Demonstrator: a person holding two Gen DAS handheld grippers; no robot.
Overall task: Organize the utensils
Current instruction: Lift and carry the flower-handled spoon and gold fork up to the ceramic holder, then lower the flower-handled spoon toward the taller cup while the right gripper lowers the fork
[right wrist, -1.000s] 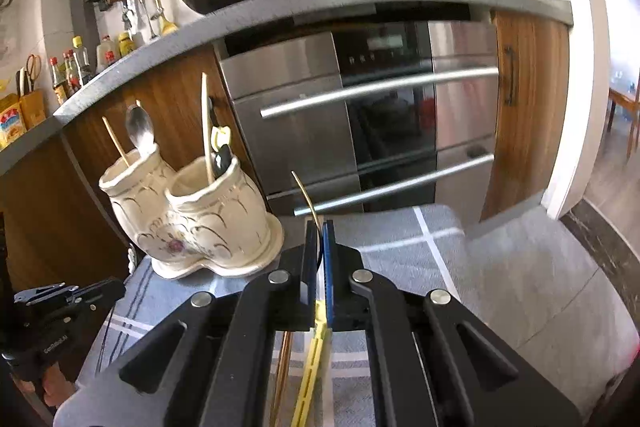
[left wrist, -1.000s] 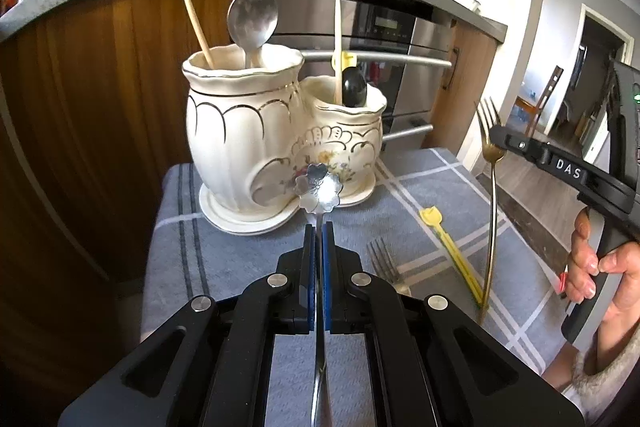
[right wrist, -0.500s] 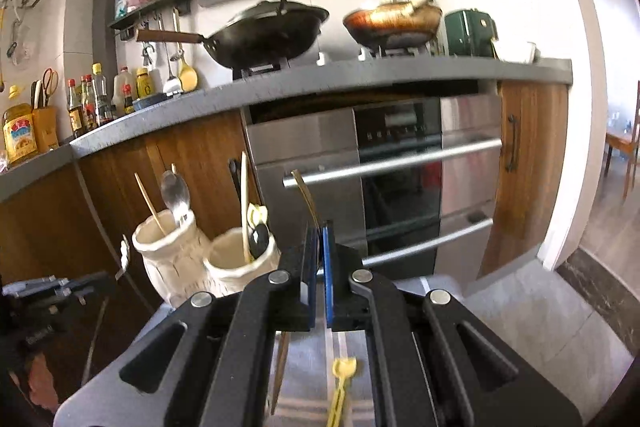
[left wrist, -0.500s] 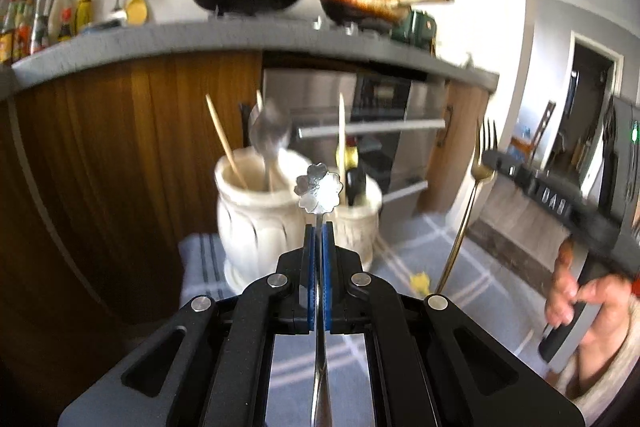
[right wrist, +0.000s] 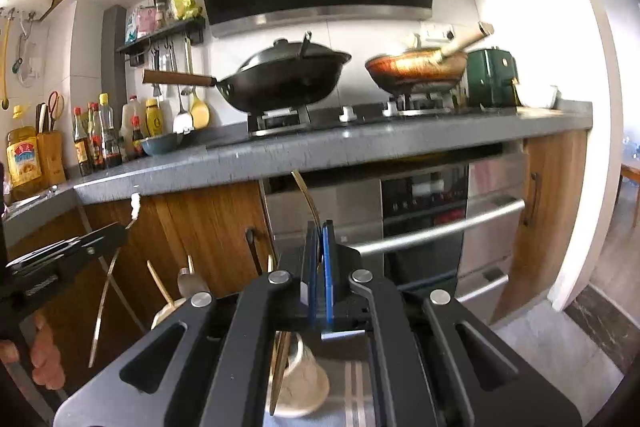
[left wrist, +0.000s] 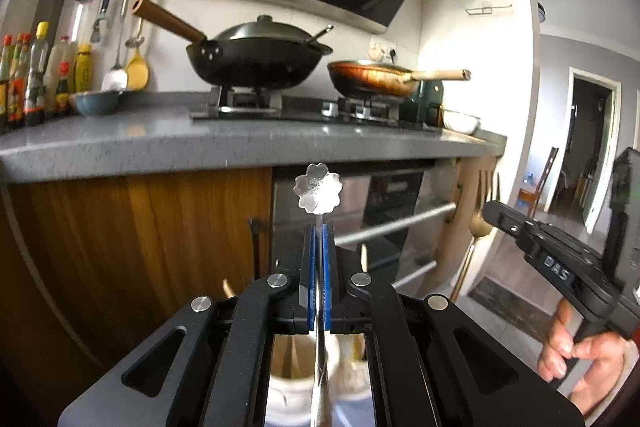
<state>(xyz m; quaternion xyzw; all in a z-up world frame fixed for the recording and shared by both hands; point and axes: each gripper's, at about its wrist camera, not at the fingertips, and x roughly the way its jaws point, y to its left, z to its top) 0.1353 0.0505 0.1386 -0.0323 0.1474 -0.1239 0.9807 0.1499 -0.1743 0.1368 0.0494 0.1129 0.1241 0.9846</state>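
"DAS"-marked right tongs [left wrist: 486,213] pinching gold fork [left wrist: 478,223], left tongs [left wrist: 319,227] pinching flower-ended utensil [left wrist: 318,193]

Bright daylight from right; fisheye edges dark.

— What is seen of the silver utensil [left wrist: 319,193]?
— A flower-shaped handle end is shown upright, the thin stem clamped between blue pads.
— And the gold fork [left wrist: 478,227]?
— It is held tines up, slightly tilted; cream ceramic holders [right wrist: 298,383] are glimpsed below it.
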